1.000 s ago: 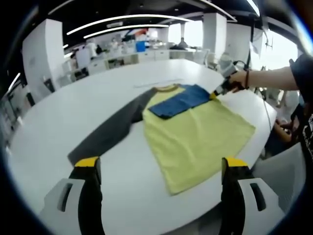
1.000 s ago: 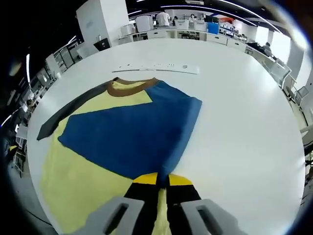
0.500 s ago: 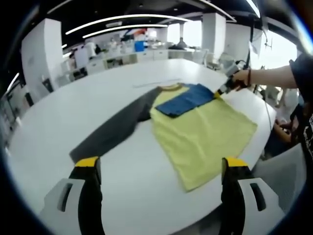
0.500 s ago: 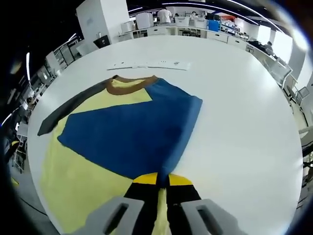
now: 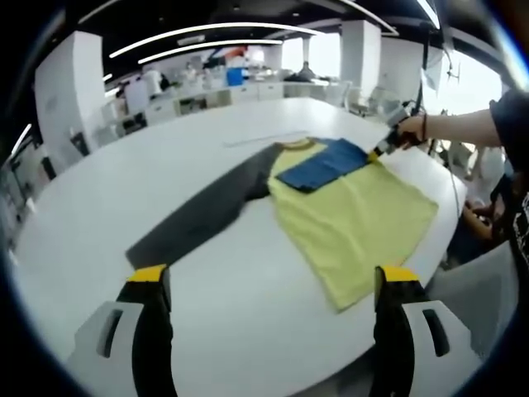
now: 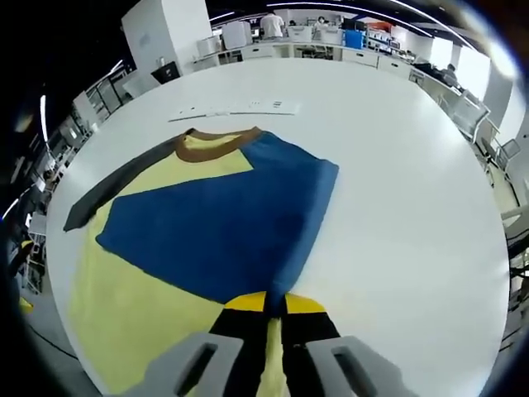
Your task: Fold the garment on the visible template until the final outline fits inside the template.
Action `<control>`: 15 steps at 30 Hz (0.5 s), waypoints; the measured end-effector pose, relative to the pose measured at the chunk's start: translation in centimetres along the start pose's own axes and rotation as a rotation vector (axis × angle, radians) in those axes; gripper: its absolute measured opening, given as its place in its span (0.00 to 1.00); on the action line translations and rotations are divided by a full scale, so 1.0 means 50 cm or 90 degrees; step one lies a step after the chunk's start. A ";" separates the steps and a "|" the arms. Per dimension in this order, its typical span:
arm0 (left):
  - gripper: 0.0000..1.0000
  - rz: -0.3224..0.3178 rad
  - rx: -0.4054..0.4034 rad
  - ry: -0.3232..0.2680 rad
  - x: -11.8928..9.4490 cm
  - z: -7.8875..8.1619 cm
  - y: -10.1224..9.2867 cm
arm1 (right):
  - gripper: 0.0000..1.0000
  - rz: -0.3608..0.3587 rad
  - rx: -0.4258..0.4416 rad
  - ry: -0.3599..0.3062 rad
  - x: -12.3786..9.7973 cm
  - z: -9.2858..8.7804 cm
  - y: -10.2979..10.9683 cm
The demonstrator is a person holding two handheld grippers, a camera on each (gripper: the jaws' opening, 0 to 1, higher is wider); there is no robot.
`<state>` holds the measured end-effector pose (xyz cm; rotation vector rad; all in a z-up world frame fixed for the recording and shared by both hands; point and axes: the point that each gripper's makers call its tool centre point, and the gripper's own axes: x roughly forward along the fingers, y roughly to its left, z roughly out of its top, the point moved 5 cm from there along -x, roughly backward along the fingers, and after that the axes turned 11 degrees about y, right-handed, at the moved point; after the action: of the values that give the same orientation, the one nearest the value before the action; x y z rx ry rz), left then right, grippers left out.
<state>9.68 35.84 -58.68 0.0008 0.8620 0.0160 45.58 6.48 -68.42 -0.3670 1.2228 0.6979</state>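
A long-sleeved shirt lies flat on the white table (image 5: 124,165). Its yellow body (image 5: 355,223) faces up, and its grey sleeve (image 5: 202,217) stretches out to the left. The blue sleeve (image 6: 223,227) is folded across the chest below the brown collar (image 6: 207,143). My right gripper (image 6: 275,303) is shut on the shirt's edge, where blue cloth meets yellow. The left gripper view shows that right gripper (image 5: 383,150) in a hand at the shirt's far right corner. My left gripper (image 5: 273,281) hovers open, short of the shirt, holding nothing. A thin line of template marks (image 6: 235,107) lies beyond the collar.
The table's rim (image 6: 463,331) curves close to the right of the shirt. A person's forearm (image 5: 459,130) reaches in from the right. Desks, chairs and white pillars (image 5: 70,91) stand far behind the table.
The whole shirt has slid to the right across the table, held by the right gripper. The template marks now lie farther from the collar. My left gripper has stayed open and still.
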 end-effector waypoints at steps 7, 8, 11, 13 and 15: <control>0.99 -0.002 0.001 0.004 0.002 -0.001 0.001 | 0.00 0.001 0.011 0.002 -0.007 -0.008 -0.004; 0.99 -0.001 0.001 0.004 0.002 -0.001 0.001 | 0.00 0.002 0.015 0.002 -0.007 -0.009 -0.004; 0.99 0.000 0.002 0.006 0.003 -0.001 0.003 | 0.00 0.007 0.021 -0.001 -0.008 -0.010 -0.004; 0.99 0.000 0.001 0.006 0.002 -0.001 0.003 | 0.01 0.009 0.028 -0.004 -0.008 -0.010 -0.002; 0.99 0.001 0.000 0.004 0.002 0.001 0.004 | 0.07 0.006 0.028 -0.018 -0.009 -0.007 -0.001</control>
<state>9.76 36.05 -58.73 0.0008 0.8684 0.0170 45.31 6.10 -68.09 -0.3144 1.2109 0.6812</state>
